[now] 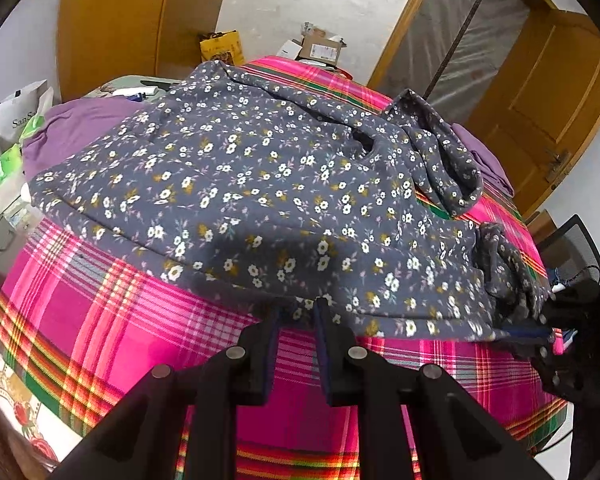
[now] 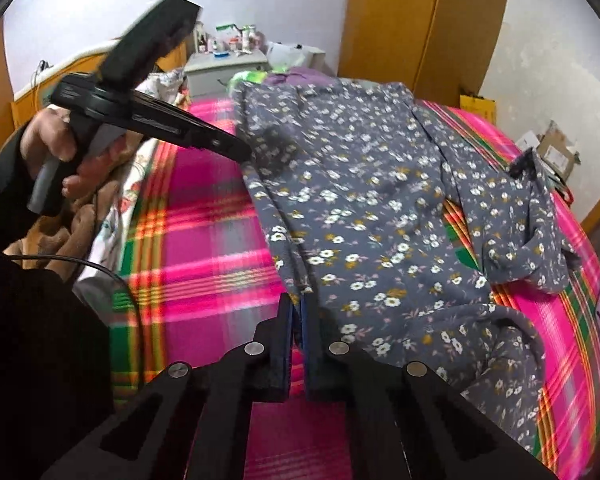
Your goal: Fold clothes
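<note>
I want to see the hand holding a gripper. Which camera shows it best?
The right wrist view: the hand grips the left gripper's handle in plain sight. The left wrist view shows no hand.

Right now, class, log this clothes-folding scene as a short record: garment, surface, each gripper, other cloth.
garment: grey floral garment, spread out, sleeves rumpled
surface: pink plaid bedsheet
left gripper: at the garment's near hem, grip unclear
right gripper: shut on the garment's edge
other cloth: purple fabric beyond the garment
</note>
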{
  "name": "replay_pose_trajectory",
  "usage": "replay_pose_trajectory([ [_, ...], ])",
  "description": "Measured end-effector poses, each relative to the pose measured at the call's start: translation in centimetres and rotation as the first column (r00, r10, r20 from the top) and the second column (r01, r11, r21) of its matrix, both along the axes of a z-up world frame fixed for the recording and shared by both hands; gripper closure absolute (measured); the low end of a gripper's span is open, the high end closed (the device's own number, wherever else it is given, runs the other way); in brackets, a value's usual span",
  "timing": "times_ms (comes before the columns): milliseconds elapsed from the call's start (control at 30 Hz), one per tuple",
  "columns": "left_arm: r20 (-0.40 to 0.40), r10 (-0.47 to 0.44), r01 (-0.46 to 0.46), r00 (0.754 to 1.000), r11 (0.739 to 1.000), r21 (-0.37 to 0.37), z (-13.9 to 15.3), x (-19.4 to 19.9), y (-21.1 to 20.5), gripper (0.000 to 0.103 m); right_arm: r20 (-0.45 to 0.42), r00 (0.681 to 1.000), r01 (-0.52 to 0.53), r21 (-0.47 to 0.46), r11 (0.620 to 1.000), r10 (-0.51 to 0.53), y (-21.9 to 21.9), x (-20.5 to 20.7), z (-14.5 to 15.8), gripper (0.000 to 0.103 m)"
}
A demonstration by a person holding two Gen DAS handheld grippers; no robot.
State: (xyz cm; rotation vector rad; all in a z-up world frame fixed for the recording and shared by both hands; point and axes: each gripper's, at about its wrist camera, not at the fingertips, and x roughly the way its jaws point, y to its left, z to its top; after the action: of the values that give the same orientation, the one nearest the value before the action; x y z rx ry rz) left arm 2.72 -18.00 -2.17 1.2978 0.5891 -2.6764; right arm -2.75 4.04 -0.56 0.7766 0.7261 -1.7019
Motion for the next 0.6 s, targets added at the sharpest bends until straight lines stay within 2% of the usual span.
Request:
replay_pose_trajectory([
  [100, -0.001, 0.015, -0.015, 1.0, 1.0, -0.011, 0.1, 0.6, -0.2, 0.086, 0.013, 1.0, -0.022, -0.001, 1.0, 0.022, 0.2, 1.7, -0.2, 0.099],
  [233, 0.013, 0.034, -0.034, 0.999, 0.999, -0.026, -0.3, 1.1, -0.5, 0.086, 0.068, 0.996, -0.049, 0.013, 0.999, 0.048, 0.3, 3.5, -1.9, 0.1],
  [333, 0.027, 0.043, -0.042, 0.999, 0.999, -0.029, -0.7, 1.1, -0.6, 0.086, 0.071, 0.997, -0.026, 0.006, 1.0, 0.026, 0.5, 3.9, -2.4, 0.1],
  [400, 0.023, 0.046, -0.045, 0.999, 0.998, -0.034, -0.7, 1.3, -0.6, 0.086, 0.074, 0.997, 0.015, -0.037, 0.999, -0.012, 0.9, 3.4, -1.7, 0.099],
  [500, 0.009, 0.056, -0.056, 0.998, 0.998, -0.027, -0.6, 1.6, -0.8, 0.086, 0.046, 0.995, 0.089, -0.102, 0.991, -0.084, 1.4, 2.5, -0.2, 0.084],
  [533, 0.005, 0.065, -0.064, 0.998, 0.998, -0.022, -0.6, 1.7, -1.0, 0.086, 0.032, 0.994, 0.109, -0.117, 0.987, -0.106, 1.5, 2.3, 0.1, 0.076],
  [600, -0.01, 0.088, -0.088, 0.996, 0.996, -0.004, -0.5, 1.9, -1.7, 0.086, 0.014, 0.99, 0.138, -0.138, 0.981, -0.137, 1.6, 2.0, 0.5, 0.073],
])
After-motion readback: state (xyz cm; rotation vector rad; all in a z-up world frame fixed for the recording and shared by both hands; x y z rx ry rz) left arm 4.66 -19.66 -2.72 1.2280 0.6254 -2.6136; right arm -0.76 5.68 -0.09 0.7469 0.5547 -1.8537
